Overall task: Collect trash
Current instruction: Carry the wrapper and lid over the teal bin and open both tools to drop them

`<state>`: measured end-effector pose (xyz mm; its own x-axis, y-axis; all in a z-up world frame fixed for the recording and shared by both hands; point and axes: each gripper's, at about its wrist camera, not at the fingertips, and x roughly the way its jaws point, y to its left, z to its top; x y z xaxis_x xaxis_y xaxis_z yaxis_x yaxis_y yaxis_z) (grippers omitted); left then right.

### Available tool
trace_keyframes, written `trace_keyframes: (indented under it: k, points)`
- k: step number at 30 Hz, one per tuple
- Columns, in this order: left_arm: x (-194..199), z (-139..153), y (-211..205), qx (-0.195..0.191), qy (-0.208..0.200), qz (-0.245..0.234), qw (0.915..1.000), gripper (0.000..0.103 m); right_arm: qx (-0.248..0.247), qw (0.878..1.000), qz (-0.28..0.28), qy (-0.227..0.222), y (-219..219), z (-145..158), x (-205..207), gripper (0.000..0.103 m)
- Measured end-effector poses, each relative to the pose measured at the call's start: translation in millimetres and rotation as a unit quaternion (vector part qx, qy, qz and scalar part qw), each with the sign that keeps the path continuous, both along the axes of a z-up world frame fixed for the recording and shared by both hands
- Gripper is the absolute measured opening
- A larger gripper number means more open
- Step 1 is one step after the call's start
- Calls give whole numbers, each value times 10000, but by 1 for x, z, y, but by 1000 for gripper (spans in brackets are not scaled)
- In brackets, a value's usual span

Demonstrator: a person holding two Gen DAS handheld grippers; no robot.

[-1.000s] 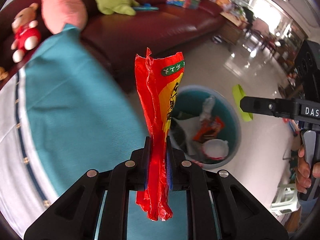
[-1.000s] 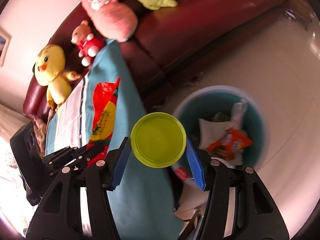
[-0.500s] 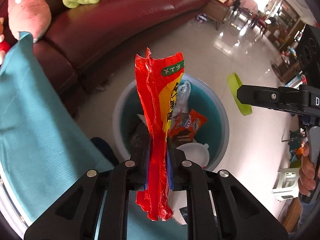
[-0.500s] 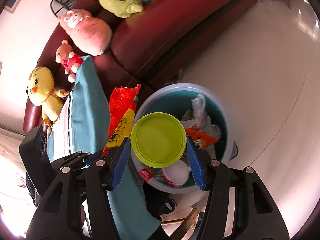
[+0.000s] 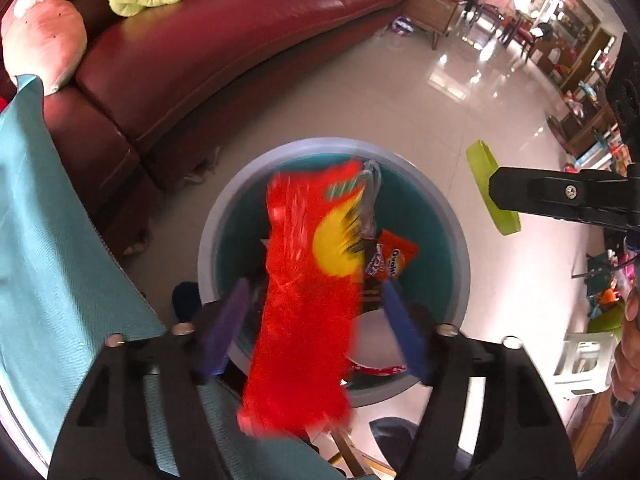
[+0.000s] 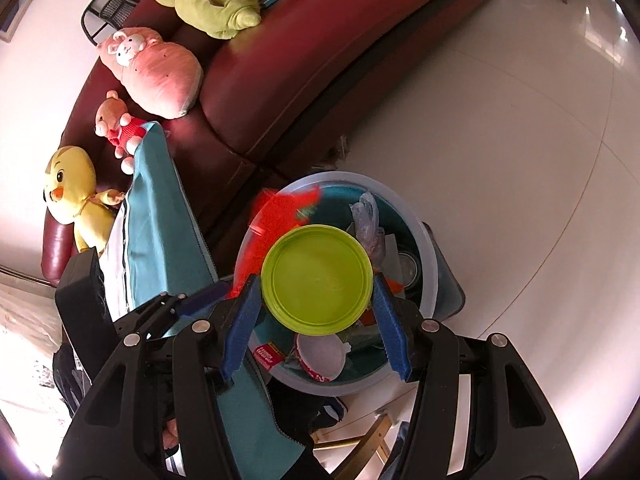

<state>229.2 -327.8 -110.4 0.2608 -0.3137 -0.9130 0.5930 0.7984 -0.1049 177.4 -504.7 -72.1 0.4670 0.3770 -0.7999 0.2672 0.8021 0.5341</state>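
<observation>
A red and yellow snack wrapper (image 5: pixel 304 300), blurred, hangs loose between the jaws of my left gripper (image 5: pixel 314 292), which are opening and no longer press on it. It is right over the round grey bin (image 5: pixel 452 240), teal inside, which holds other wrappers and a white cup. In the right wrist view, my right gripper (image 6: pixel 316 284) is shut on a lime-green round lid (image 6: pixel 318 280), held edge to edge above the bin (image 6: pixel 424 248). The red wrapper (image 6: pixel 280 212) shows at the bin's far-left rim. The lid (image 5: pixel 490 186) also appears at the right of the left wrist view.
A dark red leather sofa (image 5: pixel 240 40) curves behind the bin, with plush toys (image 6: pixel 160 72) on it. A teal cloth (image 5: pixel 52 240) covers the table on the left. Glossy tiled floor (image 6: pixel 500 140) spreads to the right. A white stool (image 5: pixel 580 356) stands at right.
The left jaws have parted and the red wrapper has slipped free, dropping and tilting toward the bin. Both grippers have come over the bin from the table side; the lid stays gripped.
</observation>
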Motion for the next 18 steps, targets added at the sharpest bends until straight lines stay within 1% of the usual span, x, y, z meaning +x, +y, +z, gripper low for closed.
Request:
trace_keyframes:
  k: [8,14,18]
  points:
    - [-6,7,26,-202,141,215,9995,86,-24,9999,135,17,12,0,8,54]
    - [-14,13,48,-356,263,404,9982,92,-54,9996,272,32,26,1,15,54]
    - [-18,13,58,-372,318,476,9977,94,-48,9989,433,154,42,-7,20,54]
